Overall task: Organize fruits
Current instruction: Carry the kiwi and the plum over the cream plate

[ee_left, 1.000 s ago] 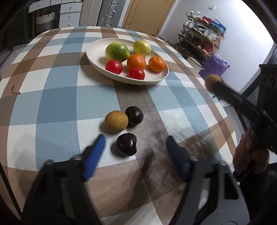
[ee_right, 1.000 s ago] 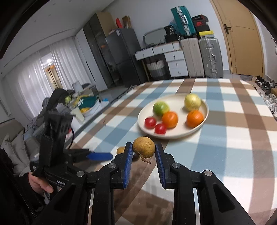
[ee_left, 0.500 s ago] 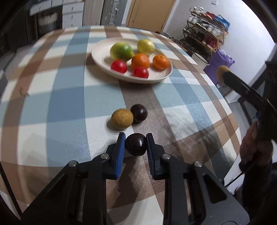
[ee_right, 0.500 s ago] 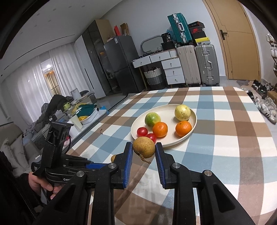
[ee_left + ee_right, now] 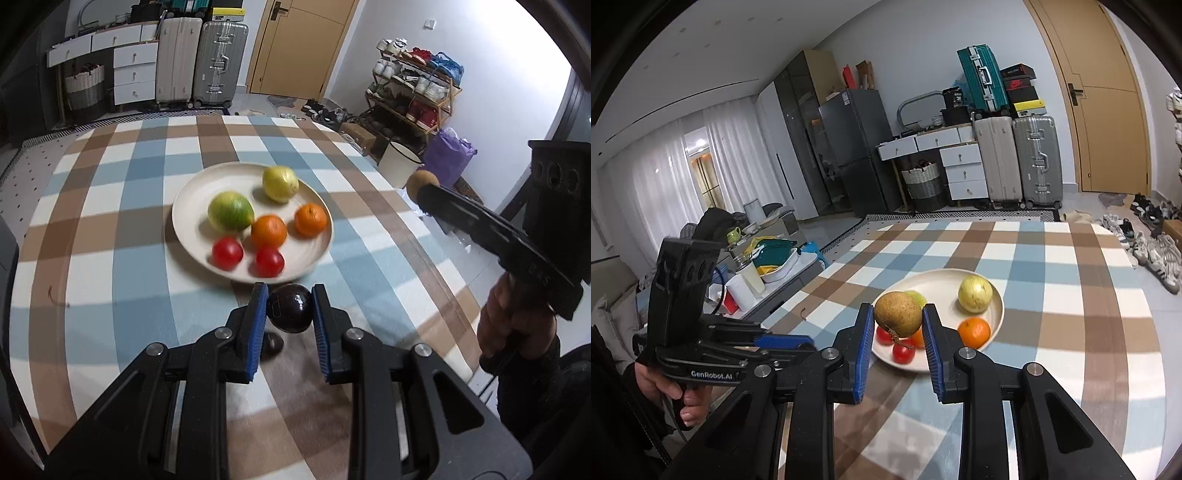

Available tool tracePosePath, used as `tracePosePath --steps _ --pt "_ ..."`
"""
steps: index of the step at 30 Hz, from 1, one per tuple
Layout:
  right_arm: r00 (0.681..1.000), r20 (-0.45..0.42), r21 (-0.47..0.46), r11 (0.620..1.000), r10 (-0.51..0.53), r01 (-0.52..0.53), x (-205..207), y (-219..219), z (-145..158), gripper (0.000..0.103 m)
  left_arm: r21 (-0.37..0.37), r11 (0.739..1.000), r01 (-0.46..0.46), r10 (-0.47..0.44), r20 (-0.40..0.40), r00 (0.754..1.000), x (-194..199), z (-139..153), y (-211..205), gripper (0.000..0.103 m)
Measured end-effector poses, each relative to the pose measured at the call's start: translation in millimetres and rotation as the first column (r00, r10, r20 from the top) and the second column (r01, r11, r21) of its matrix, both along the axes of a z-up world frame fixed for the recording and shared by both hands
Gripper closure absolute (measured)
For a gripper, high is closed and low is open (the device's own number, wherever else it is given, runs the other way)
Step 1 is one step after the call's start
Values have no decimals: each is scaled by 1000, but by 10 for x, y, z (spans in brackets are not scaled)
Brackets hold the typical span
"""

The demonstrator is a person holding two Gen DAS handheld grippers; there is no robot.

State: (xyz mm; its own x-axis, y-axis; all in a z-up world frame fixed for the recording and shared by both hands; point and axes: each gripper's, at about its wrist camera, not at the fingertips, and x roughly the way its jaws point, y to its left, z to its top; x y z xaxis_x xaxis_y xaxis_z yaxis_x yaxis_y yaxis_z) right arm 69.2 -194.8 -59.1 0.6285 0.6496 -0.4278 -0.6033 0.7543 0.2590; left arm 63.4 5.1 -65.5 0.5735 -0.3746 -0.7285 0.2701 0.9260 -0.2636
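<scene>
Two fruits are lifted and neither has reached the plate yet. From the left wrist, the left gripper [image 5: 289, 308] is clamped on a dark plum [image 5: 289, 308], raised above the checked desk [image 5: 122, 295] just short of the plate [image 5: 192, 206]. That plate holds six fruits: a green one, a yellow one, two oranges and two tomatoes. Another dark fruit [image 5: 271, 343] lies on the desk beneath, mostly hidden.

From the right wrist, the right gripper [image 5: 897, 325] pinches a brown fruit [image 5: 898, 314] in the air before the plate [image 5: 997, 306]. Both fruits probably go onto the plate next, and the one on the desk remains.
</scene>
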Motion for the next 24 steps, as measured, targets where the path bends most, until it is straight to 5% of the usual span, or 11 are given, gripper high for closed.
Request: tracePosePath --steps 24 --pt "973 -227 -16 999 -35 32 841 29 -590 77 4 989 151 -150 -96 984 936 -463 -596 82"
